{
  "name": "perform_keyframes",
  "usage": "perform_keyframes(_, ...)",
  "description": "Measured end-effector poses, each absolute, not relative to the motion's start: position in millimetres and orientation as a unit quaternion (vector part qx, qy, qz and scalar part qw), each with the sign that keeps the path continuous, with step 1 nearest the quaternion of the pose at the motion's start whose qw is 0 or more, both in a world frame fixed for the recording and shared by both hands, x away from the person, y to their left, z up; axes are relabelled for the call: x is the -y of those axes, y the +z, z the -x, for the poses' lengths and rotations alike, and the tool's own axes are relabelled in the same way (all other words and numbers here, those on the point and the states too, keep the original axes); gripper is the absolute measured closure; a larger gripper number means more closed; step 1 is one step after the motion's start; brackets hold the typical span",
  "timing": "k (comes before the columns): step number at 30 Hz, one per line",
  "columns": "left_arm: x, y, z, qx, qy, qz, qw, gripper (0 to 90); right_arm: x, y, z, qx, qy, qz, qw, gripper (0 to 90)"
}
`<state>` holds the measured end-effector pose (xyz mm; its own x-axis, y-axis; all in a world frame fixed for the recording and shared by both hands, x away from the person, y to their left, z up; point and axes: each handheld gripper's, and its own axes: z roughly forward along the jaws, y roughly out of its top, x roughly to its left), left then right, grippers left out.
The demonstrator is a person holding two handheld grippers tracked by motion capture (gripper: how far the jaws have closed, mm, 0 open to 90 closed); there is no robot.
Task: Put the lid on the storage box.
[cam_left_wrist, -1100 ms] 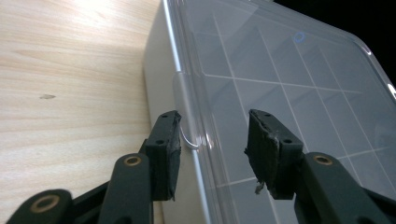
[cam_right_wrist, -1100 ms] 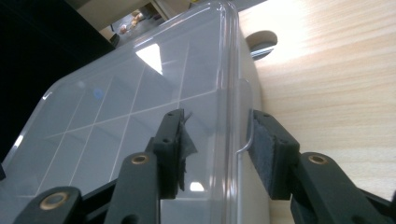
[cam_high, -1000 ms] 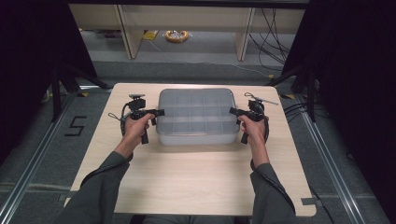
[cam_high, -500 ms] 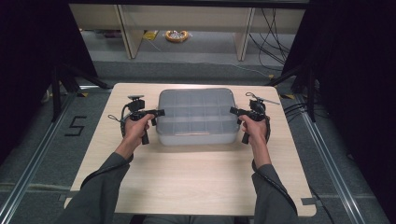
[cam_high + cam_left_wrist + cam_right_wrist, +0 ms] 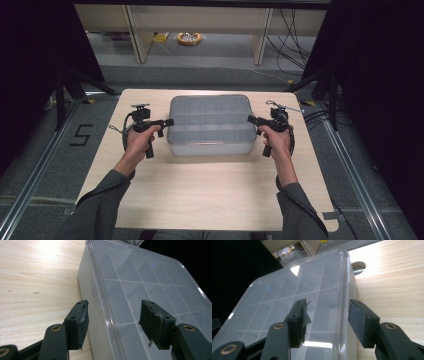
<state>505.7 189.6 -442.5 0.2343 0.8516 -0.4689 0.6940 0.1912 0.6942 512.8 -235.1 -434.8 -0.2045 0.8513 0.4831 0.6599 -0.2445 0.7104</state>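
Two grippers, left gripper (image 5: 167, 122) and right gripper (image 5: 251, 119), jaws just opening, spread astride the box (image 5: 210, 125) rim; stiff, slick, probably light; best gripped at opposite end lips.

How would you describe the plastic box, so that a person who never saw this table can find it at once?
Look at the light wooden table. At its far middle lies the plastic box, between the left claw and the right claw. It is a flat, translucent grey case with rounded corners, and a grid of small compartments shows through its clear lid.
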Motion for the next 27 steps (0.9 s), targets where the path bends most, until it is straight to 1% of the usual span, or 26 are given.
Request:
perform_keyframes(1,-191.2,-442.2,-503.4,-0.611,0.083,-0.631,0.471,39.6,233.6,-431.9,-509.0,-0.602,0.481,-0.631,0.085,51.1)
perform_keyframes(2,-193.0,-441.8,-500.8,-0.609,0.082,-0.632,0.473,39.6,236.3,-431.9,-505.9,-0.614,0.484,-0.616,0.099,51.1)
perform_keyframes(6,-198.2,-439.9,-490.1,-0.6,0.078,-0.635,0.481,39.5,238.7,-430.4,-498.9,-0.622,0.48,-0.609,0.106,51.0)
perform_keyframes(7,-198.9,-439.6,-487.1,-0.597,0.078,-0.637,0.482,39.6,243.6,-433.1,-500.3,-0.643,0.487,-0.576,0.132,51.1)
perform_keyframes(8,-198.9,-439.2,-483.9,-0.594,0.078,-0.638,0.484,39.6,243.4,-431.6,-496.0,-0.636,0.484,-0.59,0.119,51.1)
perform_keyframes(10,-199.3,-438.5,-477.9,-0.587,0.078,-0.641,0.487,39.6,243.9,-430.4,-490.2,-0.638,0.482,-0.589,0.12,50.8)
perform_keyframes(11,-199.6,-438.2,-475.3,-0.584,0.079,-0.644,0.489,39.6,241.2,-428.6,-485.5,-0.628,0.484,-0.6,0.106,50.6)
perform_keyframes(12,-199.6,-438.0,-473.0,-0.581,0.079,-0.646,0.489,39.6,244.8,-430.0,-485.0,-0.642,0.483,-0.582,0.12,50.3)
perform_keyframes(13,-199.5,-437.8,-470.7,-0.578,0.08,-0.647,0.49,39.6,238.3,-425.3,-478.1,-0.617,0.48,-0.619,0.078,49.8)
perform_keyframes(15,-199.4,-437.8,-466.6,-0.573,0.082,-0.652,0.489,39.3,235.9,-421.2,-470.2,-0.61,0.473,-0.633,0.052,48.6)
perform_keyframes(16,-199.0,-438.0,-464.6,-0.572,0.082,-0.653,0.491,39.2,239.5,-425.7,-472.3,-0.626,0.486,-0.604,0.087,48.2)
perform_keyframes(17,-199.2,-438.2,-462.4,-0.567,0.083,-0.656,0.491,39.1,240.5,-426.4,-470.9,-0.631,0.491,-0.593,0.091,47.2)
perform_keyframes(18,-199.3,-438.6,-460.0,-0.565,0.085,-0.658,0.49,39.0,236.7,-421.4,-464.9,-0.617,0.481,-0.621,0.053,46.2)
perform_keyframes(19,-199.2,-439.0,-458.3,-0.565,0.086,-0.658,0.491,38.8,239.4,-425.1,-465.9,-0.631,0.488,-0.596,0.088,44.6)
perform_keyframes(21,-199.0,-441.1,-452.5,-0.56,0.081,-0.66,0.494,38.1,239.2,-424.1,-460.6,-0.63,0.486,-0.6,0.085,42.5)
perform_keyframes(23,-198.1,-442.7,-448.0,-0.558,0.079,-0.663,0.493,36.9,240.3,-425.6,-457.3,-0.632,0.496,-0.588,0.092,40.0)
perform_keyframes(27,-194.7,-445.7,-437.2,-0.549,0.079,-0.673,0.49,35.3,240.5,-427.4,-447.8,-0.633,0.501,-0.584,0.089,37.7)
